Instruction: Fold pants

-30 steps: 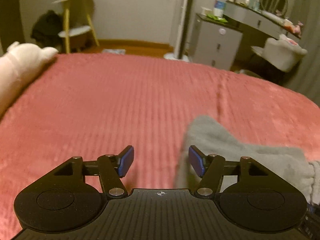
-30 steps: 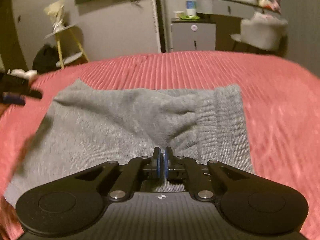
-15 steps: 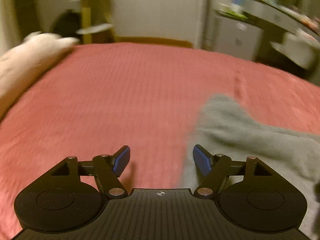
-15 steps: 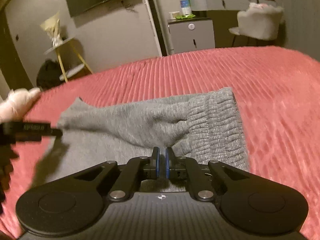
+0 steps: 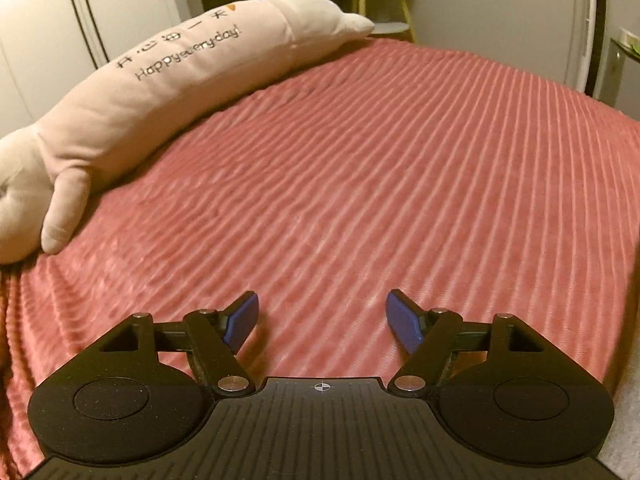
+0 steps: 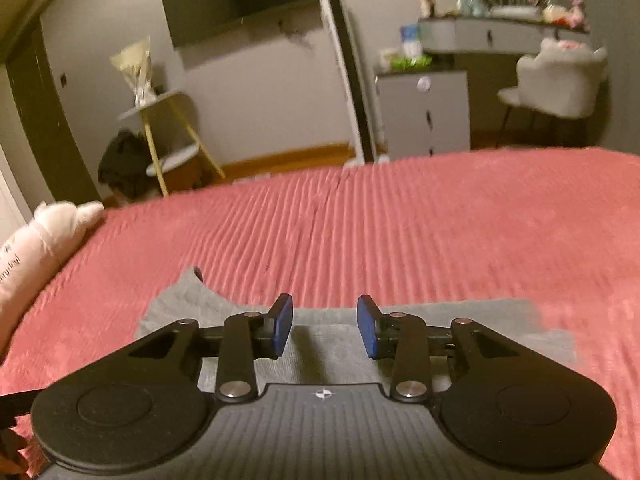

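The grey pants (image 6: 332, 344) lie folded flat on the red ribbed bedspread (image 6: 400, 232), low in the right wrist view, mostly hidden behind the gripper body. My right gripper (image 6: 325, 326) is open and empty just above them. My left gripper (image 5: 323, 322) is open and empty over bare bedspread (image 5: 360, 184), turned away from the pants; only a grey sliver (image 5: 628, 432) shows at its lower right edge.
A long pink plush pillow (image 5: 160, 80) lies along the left side of the bed, also in the right wrist view (image 6: 36, 248). Beyond the bed stand a yellow-legged side table (image 6: 168, 136), a grey cabinet (image 6: 424, 112), a vanity and a chair (image 6: 560, 80).
My right gripper has opened, let go of the pants and lifted back. My left gripper has swung left, so the pants left its view and the pillow came in.
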